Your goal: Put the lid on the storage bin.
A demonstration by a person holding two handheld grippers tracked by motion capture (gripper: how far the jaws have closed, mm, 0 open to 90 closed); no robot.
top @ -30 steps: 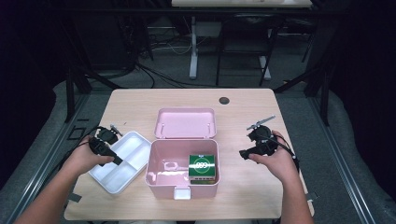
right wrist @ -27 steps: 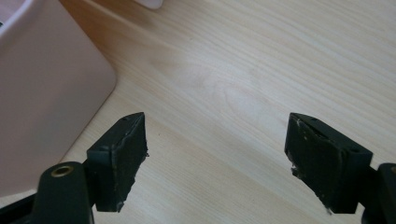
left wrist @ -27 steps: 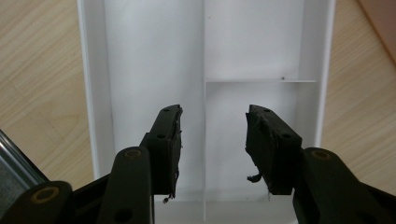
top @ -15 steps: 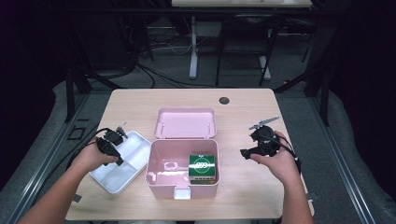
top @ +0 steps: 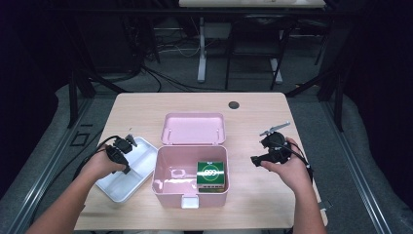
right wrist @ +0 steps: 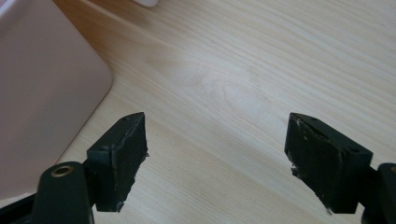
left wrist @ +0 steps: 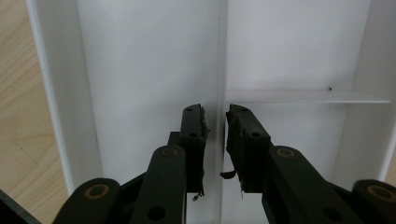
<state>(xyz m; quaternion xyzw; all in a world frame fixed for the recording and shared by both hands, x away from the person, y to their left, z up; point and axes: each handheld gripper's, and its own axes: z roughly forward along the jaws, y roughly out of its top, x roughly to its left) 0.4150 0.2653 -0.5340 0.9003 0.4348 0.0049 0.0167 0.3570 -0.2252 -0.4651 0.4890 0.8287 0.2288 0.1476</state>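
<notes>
A white divided tray [top: 122,184] lies on the table, left of an open pink box [top: 168,184]. My left gripper [top: 127,145] points down into the tray. In the left gripper view the gripper [left wrist: 216,122] straddles the tray's long divider wall [left wrist: 222,51]. The jaws have just been closing; the right pad is at the wall, while a thin gap remains on the left side. My right gripper [top: 263,146] hovers open over bare wood right of the box. Nothing lies between the right gripper [right wrist: 215,140] jaws, and the pink box wall [right wrist: 42,93] is to its left.
The pink box has its lid [top: 194,129] laid back flat and holds a green carton [top: 210,174] at its right side. A small dark disc [top: 234,105] sits near the table's far edge. The wooden table [top: 141,114] is bordered by dark floor and cables.
My left hand has come down and rightward onto the tray, and its jaws have narrowed around the divider. The right hand has stayed where it was.
</notes>
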